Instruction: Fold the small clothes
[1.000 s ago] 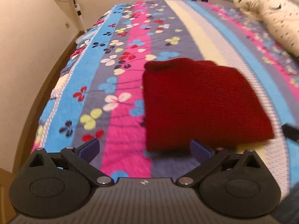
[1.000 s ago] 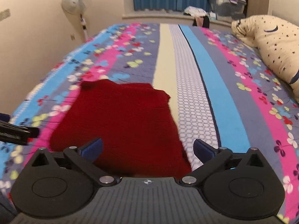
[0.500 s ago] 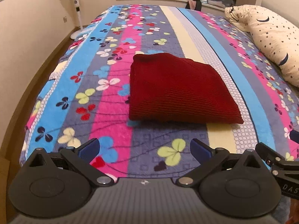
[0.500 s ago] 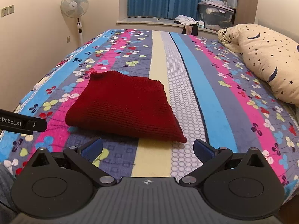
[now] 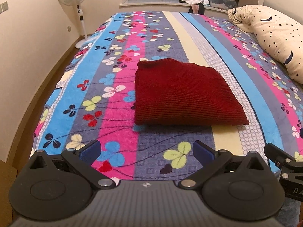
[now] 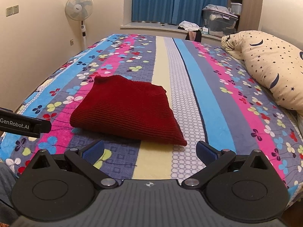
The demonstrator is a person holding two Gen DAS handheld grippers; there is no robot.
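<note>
A dark red knit garment (image 5: 181, 94) lies folded into a neat rectangle on the striped flowered bedspread (image 5: 106, 117). It also shows in the right wrist view (image 6: 126, 111). My left gripper (image 5: 146, 152) is open and empty, held back near the bed's front edge, apart from the garment. My right gripper (image 6: 149, 152) is open and empty too, just short of the garment's near right corner. Part of the right gripper shows at the right edge of the left wrist view (image 5: 284, 162). The left one shows at the left edge of the right wrist view (image 6: 22, 125).
A cream pillow with stars and moons (image 6: 272, 64) lies along the bed's right side. A white standing fan (image 6: 79, 7) stands by the left wall. Blue curtains (image 6: 164, 1) and storage boxes (image 6: 219, 20) are at the far end.
Both grippers have pulled back and up from the folded garment toward the bed's front edge. The garment stays flat and folded. Both stay open.
</note>
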